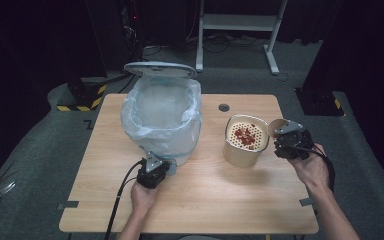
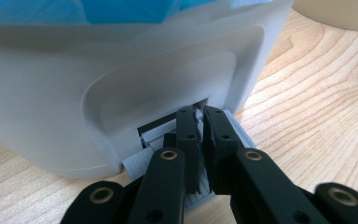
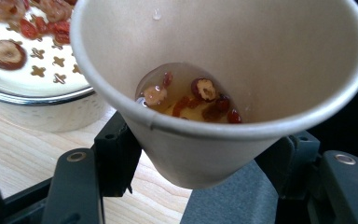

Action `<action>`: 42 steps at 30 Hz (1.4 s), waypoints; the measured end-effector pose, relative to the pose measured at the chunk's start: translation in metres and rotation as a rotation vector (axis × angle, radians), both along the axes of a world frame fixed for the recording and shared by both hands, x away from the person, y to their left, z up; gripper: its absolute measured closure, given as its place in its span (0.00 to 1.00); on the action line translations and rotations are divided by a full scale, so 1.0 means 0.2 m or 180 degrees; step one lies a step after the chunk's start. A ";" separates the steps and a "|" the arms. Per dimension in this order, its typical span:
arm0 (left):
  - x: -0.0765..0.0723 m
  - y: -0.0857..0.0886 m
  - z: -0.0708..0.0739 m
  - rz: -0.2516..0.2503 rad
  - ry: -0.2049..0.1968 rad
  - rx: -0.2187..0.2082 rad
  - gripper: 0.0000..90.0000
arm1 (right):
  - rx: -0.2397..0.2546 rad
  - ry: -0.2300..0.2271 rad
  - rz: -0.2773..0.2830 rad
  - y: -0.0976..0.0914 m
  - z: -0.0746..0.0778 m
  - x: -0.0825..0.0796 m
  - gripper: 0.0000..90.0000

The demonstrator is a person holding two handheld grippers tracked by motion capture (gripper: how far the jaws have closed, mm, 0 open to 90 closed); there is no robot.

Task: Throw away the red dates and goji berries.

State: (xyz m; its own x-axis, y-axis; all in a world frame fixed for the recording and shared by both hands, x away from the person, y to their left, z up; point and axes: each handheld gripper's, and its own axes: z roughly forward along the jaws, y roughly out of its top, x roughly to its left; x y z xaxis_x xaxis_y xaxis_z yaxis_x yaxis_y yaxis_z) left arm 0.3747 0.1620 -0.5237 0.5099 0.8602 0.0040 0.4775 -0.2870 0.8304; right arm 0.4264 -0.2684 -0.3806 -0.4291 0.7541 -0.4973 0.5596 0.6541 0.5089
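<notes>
**Paper cup of tea leftovers held beside the strainer pot**

A tan paper cup [image 3: 223,93] is sitting tilted between the jaws of the right gripper [image 1: 291,142], which are closing in on its lower wall from both sides and holding it. In the right gripper view, the cup is carrying a little amber liquid with red berries and slices of dried fruit [image 3: 191,100] pooling at its bottom, and a drop is clinging to its inner wall. In the high view the cup [image 1: 276,126] is hanging just beside the right rim of a cream-coloured round pot [image 1: 244,150] that is wearing a perforated strainer lid [image 1: 246,134]; more red fruit pieces are lying on that lid. The pot is standing on the right half of a light wooden table [image 1: 205,200].

To the left of the pot, a white plastic waste bin [image 1: 162,120] lined with a pale blue bag is standing with its lid [image 1: 160,69] raised. The left gripper [image 1: 152,172] is resting at the bin's front base. In the left gripper view its jaws are standing nearly together, pressing down on the grey ribbed pedal [image 2: 235,128] that is jutting from the slot at the bin's foot.
</notes>
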 end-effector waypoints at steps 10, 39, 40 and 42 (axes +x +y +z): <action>0.00 0.00 0.00 -0.0003 0.0002 -0.0004 0.95 | -0.0302 -0.0033 -0.0003 0.04 0.00 0.02 0.40; 0.00 0.00 0.00 -0.0001 -0.0004 0.0004 0.95 | -0.0877 -0.0071 0.0094 0.12 0.00 0.07 0.41; 0.00 0.00 0.00 -0.0001 -0.0004 0.0003 0.95 | -0.0888 -0.0062 0.0087 0.12 0.01 0.07 0.42; 0.00 0.00 0.00 0.0000 -0.0005 0.0004 0.95 | -0.0896 -0.0062 0.0093 0.12 0.01 0.07 0.42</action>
